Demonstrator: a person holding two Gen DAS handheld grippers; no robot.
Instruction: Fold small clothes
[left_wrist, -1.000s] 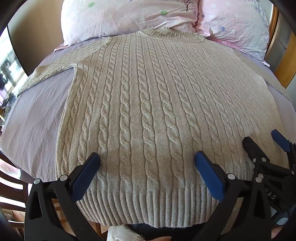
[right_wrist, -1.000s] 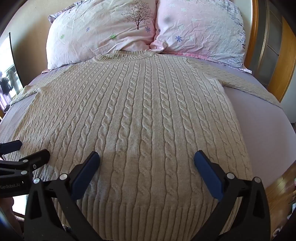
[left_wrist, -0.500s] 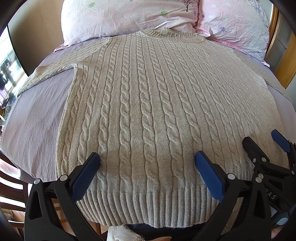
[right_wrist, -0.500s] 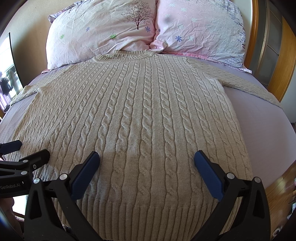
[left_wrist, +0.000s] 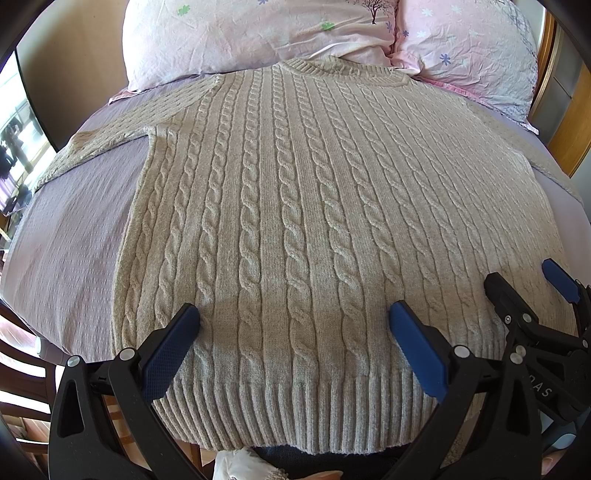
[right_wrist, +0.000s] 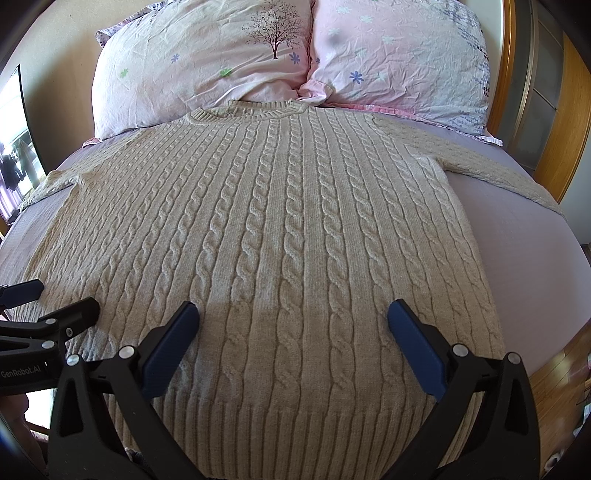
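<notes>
**Sweater laid flat: preparing the first fold**

Nearest the cameras, the left gripper (left_wrist: 293, 334) and the right gripper (right_wrist: 293, 332) hover side by side above the ribbed hem (left_wrist: 295, 413), each with its jaws spread wide and holding nothing. The hem hangs slightly over the near edge of the bed (left_wrist: 66, 251).

The cable-knit sweater (right_wrist: 280, 236) lies face up and smooth on the lavender sheet, body centred, with the left sleeve (left_wrist: 103, 144) and right sleeve (right_wrist: 491, 173) stretched outward. The collar (right_wrist: 247, 110) touches two floral pillows (right_wrist: 207, 62) at the headboard.

Recommended procedure, as a judgement: no fold is made yet. Pinch both knit layers together at a hem corner or a sleeve cuff. Lift low, carry the fabric across evenly, and release only when the edges align. Thick knit bunches easily; avoid dragging.
</notes>
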